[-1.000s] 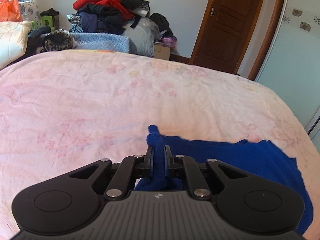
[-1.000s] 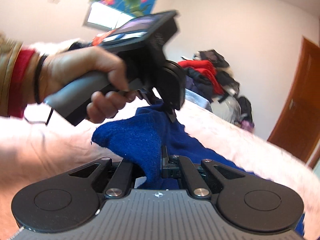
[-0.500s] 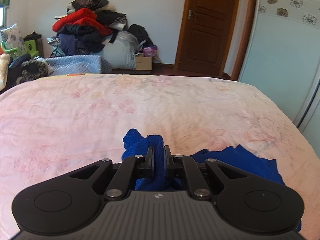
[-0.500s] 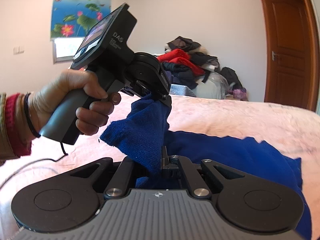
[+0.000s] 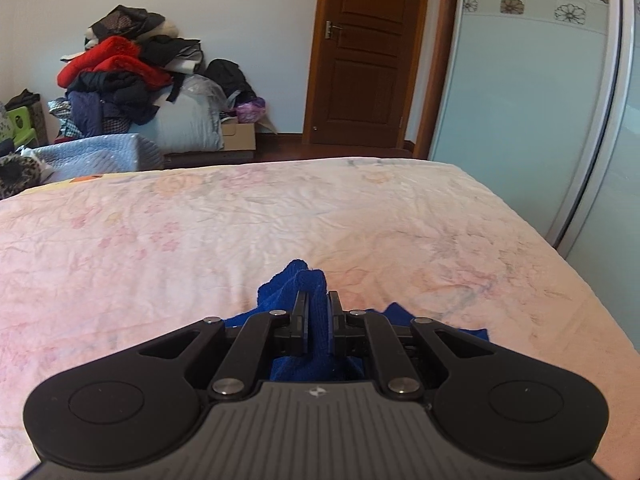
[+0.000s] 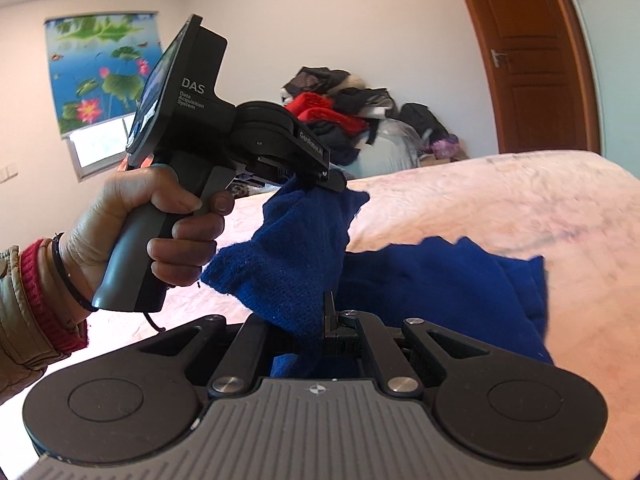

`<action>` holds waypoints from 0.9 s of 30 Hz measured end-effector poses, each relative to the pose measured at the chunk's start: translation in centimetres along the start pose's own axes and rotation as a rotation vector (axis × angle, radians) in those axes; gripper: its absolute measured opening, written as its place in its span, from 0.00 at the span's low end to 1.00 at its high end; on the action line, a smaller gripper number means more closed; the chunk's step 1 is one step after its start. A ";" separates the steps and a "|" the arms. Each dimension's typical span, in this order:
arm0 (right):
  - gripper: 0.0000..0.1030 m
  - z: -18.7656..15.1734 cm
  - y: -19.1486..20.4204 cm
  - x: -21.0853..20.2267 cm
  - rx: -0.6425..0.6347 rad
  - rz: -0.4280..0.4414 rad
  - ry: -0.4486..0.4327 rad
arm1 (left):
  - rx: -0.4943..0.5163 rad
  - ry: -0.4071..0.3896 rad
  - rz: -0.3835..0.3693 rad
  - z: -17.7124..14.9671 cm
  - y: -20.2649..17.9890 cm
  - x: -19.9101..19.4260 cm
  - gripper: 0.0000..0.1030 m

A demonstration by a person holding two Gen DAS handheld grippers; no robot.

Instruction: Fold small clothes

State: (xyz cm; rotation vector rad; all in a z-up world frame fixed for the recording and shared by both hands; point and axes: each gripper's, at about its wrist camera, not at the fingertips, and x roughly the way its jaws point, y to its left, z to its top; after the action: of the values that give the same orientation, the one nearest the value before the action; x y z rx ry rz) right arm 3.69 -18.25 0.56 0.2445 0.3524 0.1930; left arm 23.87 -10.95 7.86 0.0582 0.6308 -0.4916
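A blue knitted garment hangs lifted over the pink flowered bed. My left gripper is shut on a bunched edge of the blue garment, which pokes up between its pads. The right wrist view shows the left gripper from the side, held by a hand, with cloth hanging from its tips. My right gripper is shut on another fold of the same garment; its left finger is hidden by cloth. The rest of the garment trails down to the bed on the right.
The bed sheet stretches wide ahead. Beyond its far edge lie a pile of clothes, a cardboard box, a brown door and a pale wardrobe door. A red cuff and beige sleeve show at lower left.
Both grippers have carried the garment sideways across the bed towards the wardrobe side. More cloth has come off the bed. The right wrist has rolled, so the room looks tilted the other way.
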 end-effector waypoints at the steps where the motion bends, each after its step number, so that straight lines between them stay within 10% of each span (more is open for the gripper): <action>1: 0.05 -0.1 -0.5 -0.2 0.016 -0.001 0.001 | 0.007 -0.002 -0.004 0.1 -0.5 0.2 0.04; 17: 0.07 -2.7 -7.2 -0.7 0.274 0.052 0.101 | 0.005 0.128 -0.022 -1.4 -2.2 2.7 0.05; 24: 0.45 -2.9 -11.6 1.5 0.515 0.202 0.171 | 0.006 0.148 -0.019 -4.7 -1.5 0.7 0.05; 27: 0.46 -1.7 -13.6 3.4 0.570 0.265 0.185 | 0.011 0.145 -0.002 -6.0 -1.6 0.1 0.05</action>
State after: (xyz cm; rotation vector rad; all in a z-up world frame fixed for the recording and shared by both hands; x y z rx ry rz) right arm 8.15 -30.06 -5.66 0.8419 0.5556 0.3764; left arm 19.94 -11.23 3.11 0.1045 0.7706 -0.4959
